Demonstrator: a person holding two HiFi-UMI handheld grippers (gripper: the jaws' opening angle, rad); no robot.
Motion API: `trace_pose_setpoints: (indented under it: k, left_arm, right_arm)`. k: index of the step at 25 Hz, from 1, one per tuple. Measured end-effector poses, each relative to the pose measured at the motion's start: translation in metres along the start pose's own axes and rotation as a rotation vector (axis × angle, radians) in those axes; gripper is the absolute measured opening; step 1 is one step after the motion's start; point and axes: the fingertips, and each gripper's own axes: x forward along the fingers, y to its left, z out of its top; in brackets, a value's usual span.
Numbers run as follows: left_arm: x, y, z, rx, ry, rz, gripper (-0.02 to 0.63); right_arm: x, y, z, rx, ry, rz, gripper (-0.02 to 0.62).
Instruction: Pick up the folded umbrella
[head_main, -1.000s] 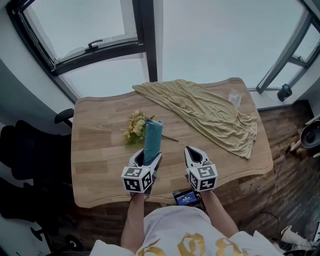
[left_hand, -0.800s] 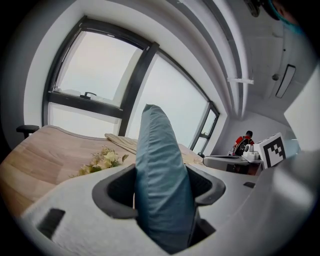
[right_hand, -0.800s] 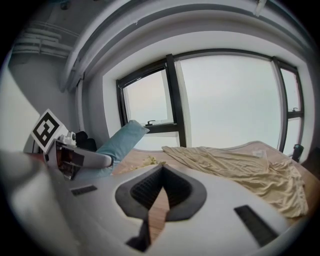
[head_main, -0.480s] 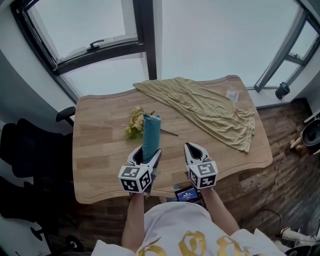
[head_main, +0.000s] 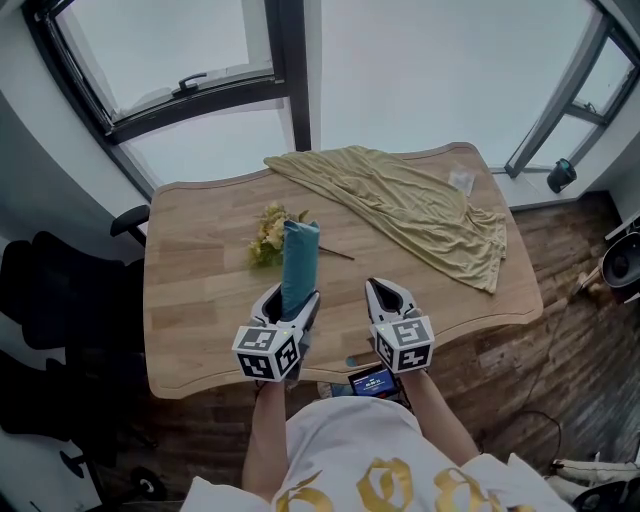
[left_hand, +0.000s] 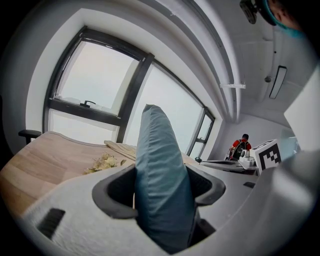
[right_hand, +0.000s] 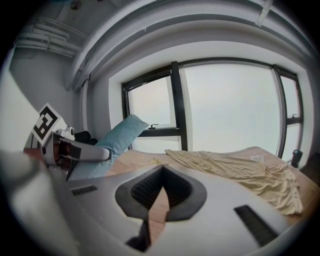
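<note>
The folded umbrella (head_main: 298, 265) is a teal fabric bundle, held upright and off the wooden table (head_main: 200, 300). My left gripper (head_main: 288, 302) is shut on the umbrella's lower end. In the left gripper view the umbrella (left_hand: 160, 180) fills the gap between the dark pads (left_hand: 117, 192) and rises past them. My right gripper (head_main: 385, 292) hovers to the right of it over the table's near edge. Its jaws meet at the tips with nothing between them (right_hand: 161, 172). The umbrella (right_hand: 112, 142) shows at the left of the right gripper view.
A small bunch of pale yellow flowers (head_main: 268, 235) lies on the table just behind the umbrella. An olive cloth (head_main: 420, 210) is spread across the far right, with a small clear packet (head_main: 462, 182) beside it. A black chair (head_main: 60, 300) stands left of the table. Large windows lie behind.
Both grippers have drawn back toward the table's near edge and risen a little. The umbrella came with the left gripper, away from the flowers.
</note>
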Motion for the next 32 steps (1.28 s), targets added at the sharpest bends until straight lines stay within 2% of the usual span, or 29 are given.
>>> trace_pose_setpoints:
  k: [8,17,32]
  left_arm:
    - [-0.004,-0.001,-0.001,-0.018,-0.006,-0.012,0.305]
    - [-0.003,-0.001,-0.002,0.015,0.008,-0.012,0.304]
    - [0.007,-0.001,-0.006,-0.003,0.020,-0.031,0.304]
  right_arm:
    - [-0.001,0.004,-0.002,0.000,0.005,0.000,0.011]
    - [0.003,0.006,-0.001,-0.001,0.003,0.011,0.011]
    - [0.010,0.002,-0.003,0.000,0.015,0.018,0.011]
